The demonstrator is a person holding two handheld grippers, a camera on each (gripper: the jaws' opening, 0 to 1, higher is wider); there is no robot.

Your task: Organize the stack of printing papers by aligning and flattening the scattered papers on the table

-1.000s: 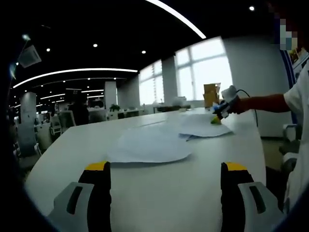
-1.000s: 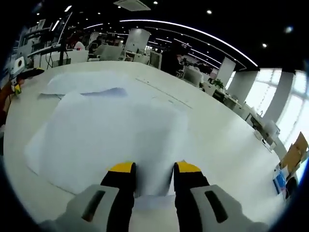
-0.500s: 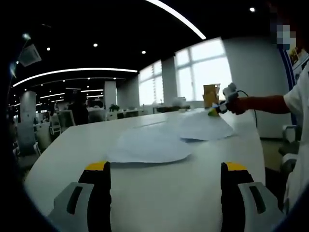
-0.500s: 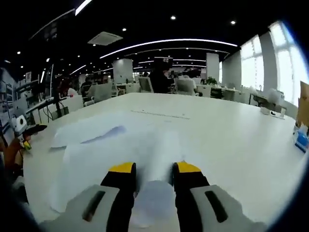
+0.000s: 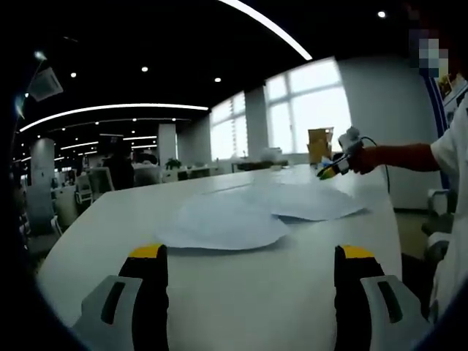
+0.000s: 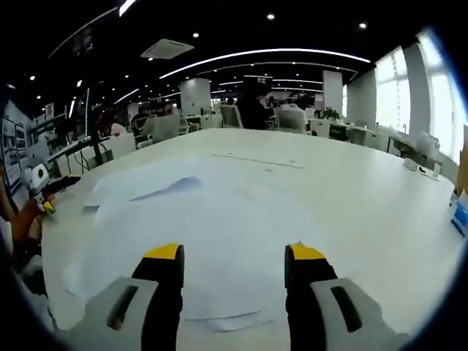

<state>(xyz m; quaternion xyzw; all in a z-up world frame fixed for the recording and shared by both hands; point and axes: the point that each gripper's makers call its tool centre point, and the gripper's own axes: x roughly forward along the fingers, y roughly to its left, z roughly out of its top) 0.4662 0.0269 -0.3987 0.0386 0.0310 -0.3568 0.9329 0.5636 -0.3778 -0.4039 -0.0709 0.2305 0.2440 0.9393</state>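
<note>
Two white sheets lie overlapping on the white table (image 5: 241,292): a near sheet (image 5: 219,223) and a far sheet (image 5: 307,201). My left gripper (image 5: 251,256) stands open low over the bare table, short of the near sheet. My right gripper (image 5: 333,168), held in a hand, hovers at the far sheet's far edge. In the right gripper view, my right gripper (image 6: 235,254) is open above the flat far sheet (image 6: 219,219), with nothing between its jaws. The other sheet (image 6: 139,186) lies beyond, and the left gripper (image 6: 40,191) shows at the far left edge.
A cardboard box (image 5: 320,142) stands at the table's far end. A blue item (image 6: 459,212) sits near the table's right edge. Office chairs and desks (image 6: 168,124) ring the table, with a person (image 6: 256,110) in the background. The person's arm (image 5: 398,157) crosses on the right.
My right gripper has opened and let go of the sheet it was lifting. That sheet now lies flat, overlapping the other one. My left gripper has not moved.
</note>
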